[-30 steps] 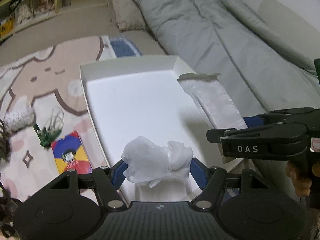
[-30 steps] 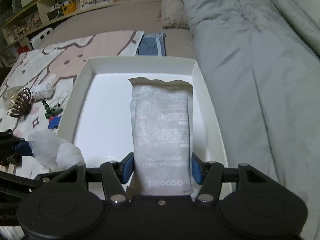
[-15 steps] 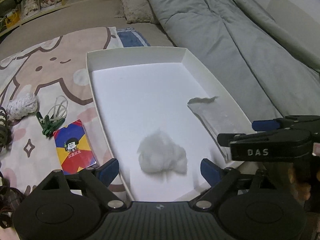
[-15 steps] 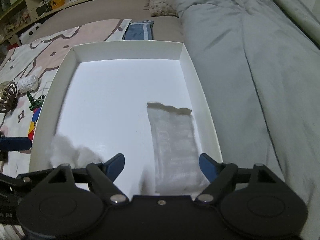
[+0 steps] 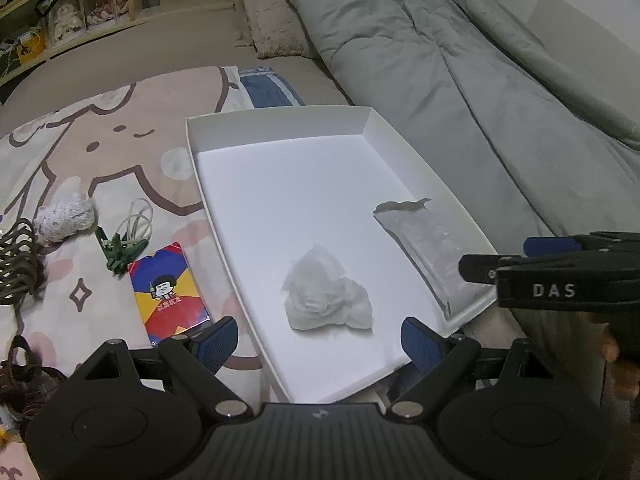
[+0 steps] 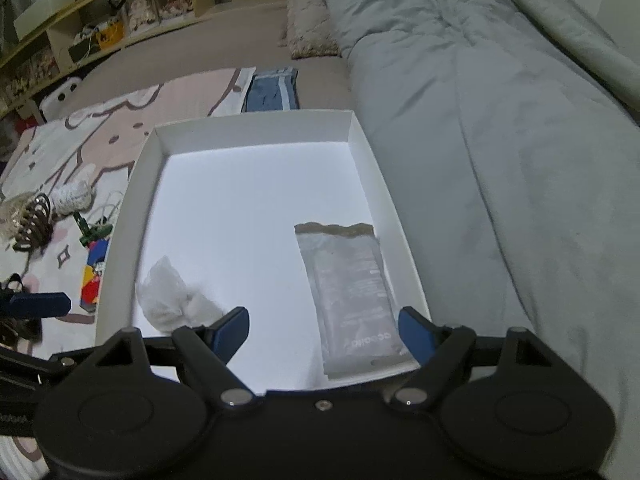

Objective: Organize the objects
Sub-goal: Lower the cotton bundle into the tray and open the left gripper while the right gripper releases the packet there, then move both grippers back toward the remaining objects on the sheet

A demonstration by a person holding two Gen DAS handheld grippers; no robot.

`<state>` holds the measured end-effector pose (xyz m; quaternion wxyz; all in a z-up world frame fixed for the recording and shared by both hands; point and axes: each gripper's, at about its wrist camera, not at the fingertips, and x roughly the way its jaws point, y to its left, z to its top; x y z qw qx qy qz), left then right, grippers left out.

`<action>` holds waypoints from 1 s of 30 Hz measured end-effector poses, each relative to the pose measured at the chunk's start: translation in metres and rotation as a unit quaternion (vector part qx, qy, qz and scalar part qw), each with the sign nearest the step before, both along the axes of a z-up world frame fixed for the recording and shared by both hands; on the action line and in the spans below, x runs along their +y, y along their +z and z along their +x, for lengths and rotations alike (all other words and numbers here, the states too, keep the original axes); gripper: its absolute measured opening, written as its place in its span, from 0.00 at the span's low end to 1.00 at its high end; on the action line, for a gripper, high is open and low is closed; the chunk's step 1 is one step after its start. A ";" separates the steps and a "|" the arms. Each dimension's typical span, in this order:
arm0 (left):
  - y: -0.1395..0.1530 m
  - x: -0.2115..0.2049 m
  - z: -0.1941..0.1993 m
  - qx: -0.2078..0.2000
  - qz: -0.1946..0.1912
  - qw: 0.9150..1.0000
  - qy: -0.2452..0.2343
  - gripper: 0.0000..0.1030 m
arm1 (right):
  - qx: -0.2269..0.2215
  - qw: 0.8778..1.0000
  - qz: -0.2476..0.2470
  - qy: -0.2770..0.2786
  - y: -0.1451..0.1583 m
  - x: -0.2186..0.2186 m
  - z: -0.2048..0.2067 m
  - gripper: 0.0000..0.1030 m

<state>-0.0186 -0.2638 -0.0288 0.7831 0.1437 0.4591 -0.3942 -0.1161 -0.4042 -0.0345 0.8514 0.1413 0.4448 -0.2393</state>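
Note:
A shallow white tray (image 5: 276, 120) lies on the bed, its far rim (image 6: 252, 122) also in the right wrist view. Inside it rests a crumpled white wad (image 5: 326, 296), seen at the near left (image 6: 172, 300) from the right wrist. A flat clear packet (image 5: 428, 252) lies along the tray's right wall (image 6: 352, 292). My left gripper (image 5: 320, 340) hangs open just behind the wad, not touching it. My right gripper (image 6: 324, 330) is open over the tray's near edge, with the packet's near end just inside its right finger and untouched.
On the cartoon-print blanket left of the tray lie a colourful card box (image 5: 168, 292), a green clip (image 5: 118, 252), a white scrunchie (image 5: 64, 216) and a brown hair claw (image 5: 18, 260). A grey duvet (image 5: 480, 80) fills the right side. Shelves stand at the far left.
Both grippers opened and let go: the wad and the packet now lie in the tray. Both grippers have drawn back and up a little.

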 end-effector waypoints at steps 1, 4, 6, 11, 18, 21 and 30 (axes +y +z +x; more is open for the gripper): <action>0.002 0.001 -0.001 -0.001 0.000 1.000 0.000 0.86 | -0.003 1.000 0.000 -0.002 0.002 0.001 -0.002 0.80; 0.007 0.007 -0.004 -0.005 -0.003 1.000 0.001 0.86 | -0.010 1.000 -0.003 -0.007 0.011 0.004 -0.009 0.80; 0.010 0.011 -0.005 -0.006 -0.005 1.000 0.002 0.87 | -0.015 1.000 -0.006 -0.011 0.016 0.007 -0.015 0.80; 0.017 0.020 -0.010 -0.011 -0.011 1.000 0.003 0.92 | -0.026 0.999 -0.008 -0.020 0.026 0.012 -0.030 0.81; 0.026 0.034 -0.015 -0.015 -0.020 1.000 0.007 1.00 | -0.033 0.999 -0.023 -0.034 0.037 0.023 -0.048 0.88; 0.028 0.039 -0.017 -0.020 -0.020 1.000 0.007 1.00 | -0.042 0.998 -0.032 -0.031 0.040 0.030 -0.054 0.95; 0.036 0.058 -0.022 -0.035 -0.033 0.999 0.008 1.00 | -0.055 0.996 -0.048 -0.041 0.047 0.048 -0.070 1.00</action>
